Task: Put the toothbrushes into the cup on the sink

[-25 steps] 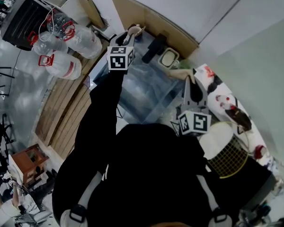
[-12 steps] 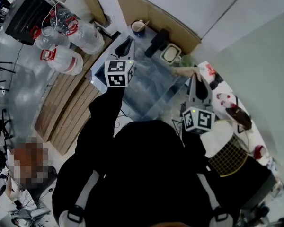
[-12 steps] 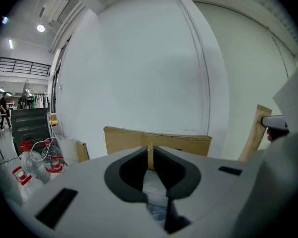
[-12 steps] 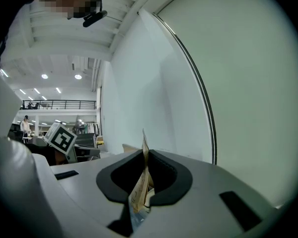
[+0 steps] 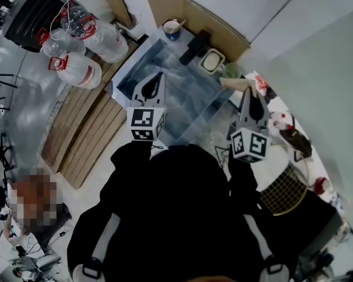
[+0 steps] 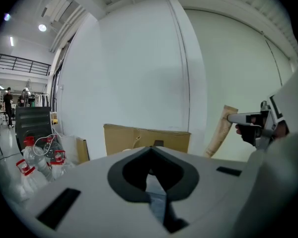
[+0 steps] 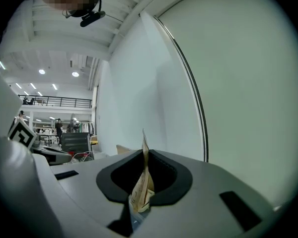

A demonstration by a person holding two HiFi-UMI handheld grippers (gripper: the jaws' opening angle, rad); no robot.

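Note:
A blue cup stands at the far corner of the steel sink, with a light stick-like thing leaning in it. My left gripper hovers over the sink's near left part, shut with nothing in its jaws; in the left gripper view the jaws meet on nothing. My right gripper is at the sink's right side, shut on a beige paper packet. That packet stands upright between the pads in the right gripper view. The left gripper view also shows the packet.
A black fixture and a white dish sit on the sink's far rim. Water jugs and a cardboard box lie to the left. A wire basket and red-patterned items are on the right.
My left gripper has drawn back from the cup toward me, down over the sink. The right gripper with the packet has barely shifted.

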